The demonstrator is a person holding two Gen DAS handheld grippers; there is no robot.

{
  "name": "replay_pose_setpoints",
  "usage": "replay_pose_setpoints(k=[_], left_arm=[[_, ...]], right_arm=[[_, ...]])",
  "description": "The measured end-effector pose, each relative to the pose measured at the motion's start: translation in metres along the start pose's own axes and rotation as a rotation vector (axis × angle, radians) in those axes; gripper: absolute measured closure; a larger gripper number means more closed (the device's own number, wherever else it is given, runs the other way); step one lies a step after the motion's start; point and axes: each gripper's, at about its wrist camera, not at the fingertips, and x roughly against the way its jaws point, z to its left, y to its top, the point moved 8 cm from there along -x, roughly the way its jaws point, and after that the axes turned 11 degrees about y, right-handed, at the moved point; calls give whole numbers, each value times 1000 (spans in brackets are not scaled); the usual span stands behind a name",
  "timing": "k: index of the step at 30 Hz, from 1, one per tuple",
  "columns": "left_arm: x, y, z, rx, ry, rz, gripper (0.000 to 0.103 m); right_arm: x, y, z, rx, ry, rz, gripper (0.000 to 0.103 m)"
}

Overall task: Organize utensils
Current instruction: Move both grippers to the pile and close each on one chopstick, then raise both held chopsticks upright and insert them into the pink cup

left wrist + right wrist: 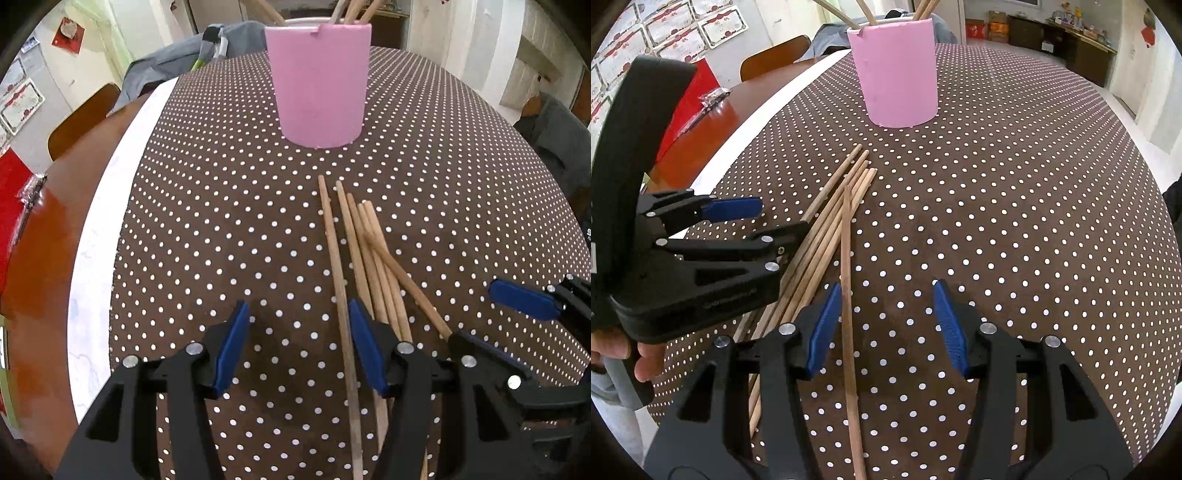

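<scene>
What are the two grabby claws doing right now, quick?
Left gripper: jaws open, holding nothing; one chopstick lies between them.
Right gripper: jaws open, holding nothing; a single chopstick lies between them.

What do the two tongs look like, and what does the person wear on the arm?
Both the left tongs and the right tongs are black plastic with angular, cut-out arms, silver rivets at the joints and flat blue ribbed pads on the fingers. The right view shows the left tongs' curved black handle, with small embossed lettering on the body. The sleeve at the hand is grey. No cables show.
</scene>
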Motion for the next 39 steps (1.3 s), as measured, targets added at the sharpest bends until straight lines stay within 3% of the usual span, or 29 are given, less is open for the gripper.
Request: replay_pose_setpoints(k=[2, 4, 10, 13, 20, 35, 39], left_arm=[[-2, 0, 3, 35, -44, 10, 58], [-2, 0, 9, 46, -34, 12, 76], [-7, 5, 9, 39, -38, 55, 85], [-10, 12, 8, 48, -48, 66, 95], [-10, 16, 12, 116, -120, 42, 97], [84, 39, 21, 189, -215, -293, 97], [88, 40, 21, 181, -217, -277, 97]], right_arm=[[-3, 2, 1, 12, -11, 5, 52], [-5, 3, 2, 17, -18, 11, 52], [-19, 14, 6, 56, -75, 64, 52], [-24, 21, 8, 75, -117, 82, 72], [-23, 29, -2, 20, -59, 74, 94], [29, 46, 2, -29, 93, -124, 97], [27, 46, 3, -4, 50, -75, 97]])
